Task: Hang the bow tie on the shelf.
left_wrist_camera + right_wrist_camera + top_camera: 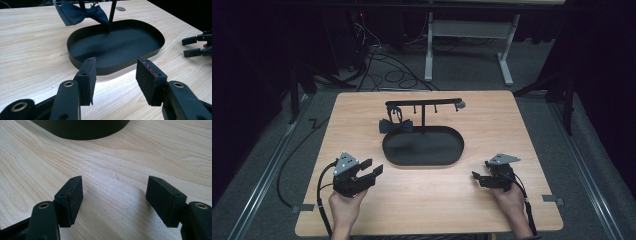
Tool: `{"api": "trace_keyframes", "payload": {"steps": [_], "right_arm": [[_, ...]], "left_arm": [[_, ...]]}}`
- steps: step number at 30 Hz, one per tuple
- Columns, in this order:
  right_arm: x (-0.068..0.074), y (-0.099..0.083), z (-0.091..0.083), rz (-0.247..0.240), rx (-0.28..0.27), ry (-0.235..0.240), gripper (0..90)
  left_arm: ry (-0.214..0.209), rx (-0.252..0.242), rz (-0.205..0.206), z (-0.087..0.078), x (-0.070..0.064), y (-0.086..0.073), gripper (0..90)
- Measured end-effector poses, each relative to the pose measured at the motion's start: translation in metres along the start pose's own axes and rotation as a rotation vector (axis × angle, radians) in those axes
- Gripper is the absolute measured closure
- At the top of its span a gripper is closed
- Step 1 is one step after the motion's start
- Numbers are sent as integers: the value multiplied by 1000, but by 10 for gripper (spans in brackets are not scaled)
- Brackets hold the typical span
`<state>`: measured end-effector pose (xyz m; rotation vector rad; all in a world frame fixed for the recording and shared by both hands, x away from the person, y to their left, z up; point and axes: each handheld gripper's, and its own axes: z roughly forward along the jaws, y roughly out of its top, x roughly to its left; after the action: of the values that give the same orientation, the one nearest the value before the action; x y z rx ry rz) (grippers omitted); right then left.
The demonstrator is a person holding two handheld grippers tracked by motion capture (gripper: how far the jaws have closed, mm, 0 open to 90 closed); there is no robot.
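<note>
At the near left of the wooden worktop (512,125), a hand (344,207) holds the left tool (374,169) just above the surface, its jaws spread apart with nothing between them and pointed toward the black oval tray (452,155); the gripper's cable (319,190) loops back off its near side. In the left gripper view the left tool (116,75) shows both pads released and bare, with the tray's near wall (112,68) just beyond them. A little right and farther off, a dark bow tie (395,126) hangs from the left end of a black T-shaped stand (423,107) whose post rises from the far side of the tray; the tie hangs over the tray's far left rim, and whether it touches that rim cannot be told. In the left gripper view the bow tie (77,13) hangs just left of the post (111,15). The tray sits at the middle of the worktop, between the two tools and apart from both. At the near right, the other hand (511,200) holds the right tool (476,178), jaws likewise apart and empty, aimed left. In the right gripper view the right tool (113,195) stands open over bare wood, the tray's dark wall (82,130) beyond it.
</note>
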<state>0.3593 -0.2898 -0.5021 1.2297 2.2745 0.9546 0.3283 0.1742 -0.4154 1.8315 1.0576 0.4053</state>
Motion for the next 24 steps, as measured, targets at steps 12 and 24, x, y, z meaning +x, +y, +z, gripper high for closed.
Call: {"api": "trace_keyframes", "payload": {"steps": [12, 24], "right_arm": [[0, 0, 0, 0, -1, -1, 313], [0, 0, 0, 1, -1, -1, 313]], "left_arm": [[-6, 25, -8, 9, 0, -7, 507], [-16, 48, -18, 20, -1, -14, 507]]}}
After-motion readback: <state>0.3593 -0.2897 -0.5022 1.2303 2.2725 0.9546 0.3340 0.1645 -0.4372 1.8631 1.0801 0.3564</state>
